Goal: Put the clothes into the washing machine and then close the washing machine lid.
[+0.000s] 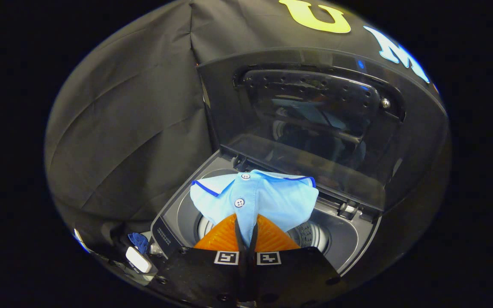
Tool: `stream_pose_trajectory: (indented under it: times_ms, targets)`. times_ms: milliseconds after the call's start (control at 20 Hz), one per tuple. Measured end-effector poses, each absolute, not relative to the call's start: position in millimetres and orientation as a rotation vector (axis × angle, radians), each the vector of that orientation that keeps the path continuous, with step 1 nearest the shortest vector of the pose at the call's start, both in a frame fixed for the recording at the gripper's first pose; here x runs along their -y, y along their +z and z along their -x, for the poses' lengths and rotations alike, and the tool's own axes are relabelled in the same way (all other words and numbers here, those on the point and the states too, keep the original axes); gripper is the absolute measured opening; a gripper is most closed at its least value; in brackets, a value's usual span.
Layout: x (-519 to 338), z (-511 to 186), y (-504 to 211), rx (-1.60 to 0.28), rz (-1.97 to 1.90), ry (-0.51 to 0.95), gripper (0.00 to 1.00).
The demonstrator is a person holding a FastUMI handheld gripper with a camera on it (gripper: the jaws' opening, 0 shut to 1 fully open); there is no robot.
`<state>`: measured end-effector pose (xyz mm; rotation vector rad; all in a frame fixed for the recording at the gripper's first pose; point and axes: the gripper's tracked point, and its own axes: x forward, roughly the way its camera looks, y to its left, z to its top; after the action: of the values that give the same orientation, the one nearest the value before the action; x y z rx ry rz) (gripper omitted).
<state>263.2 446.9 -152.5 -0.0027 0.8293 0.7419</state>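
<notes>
Gripper view: claw [246, 239], low centre of the frame, has its two fingers drawn together to a narrow slit and pinching a fold of the light blue shirt [257, 201]; the shirt, with a dark blue collar trim and two white buttons, hangs bunched just ahead of the fingers, over the round drum opening of the washing machine [349, 239]. The washing machine lid [315, 124] stands raised and open in the upper right of the frame, its glass panel mirroring the shirt. A small white object [138, 259] lies at lower left beside the machine's front corner.
</notes>
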Motion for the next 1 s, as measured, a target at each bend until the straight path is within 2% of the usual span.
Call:
stream_pose_trajectory:
  times_ms: [150, 300, 600, 800, 1000]
  targets:
    - [-443.3, -268.1, -157.3, -0.846, -0.012, 0.734, 0.02]
    - [-439.5, -256.9, -166.2, -0.970, -0.012, 0.748, 0.34]
    - [-436.7, -261.5, -159.1, -0.920, -0.012, 0.737, 0.98]
    - [-451.6, -255.1, -119.8, -0.891, -0.045, 0.816, 0.99]
    - [-466.0, -270.4, -53.2, -0.773, -0.104, 0.880, 0.99]
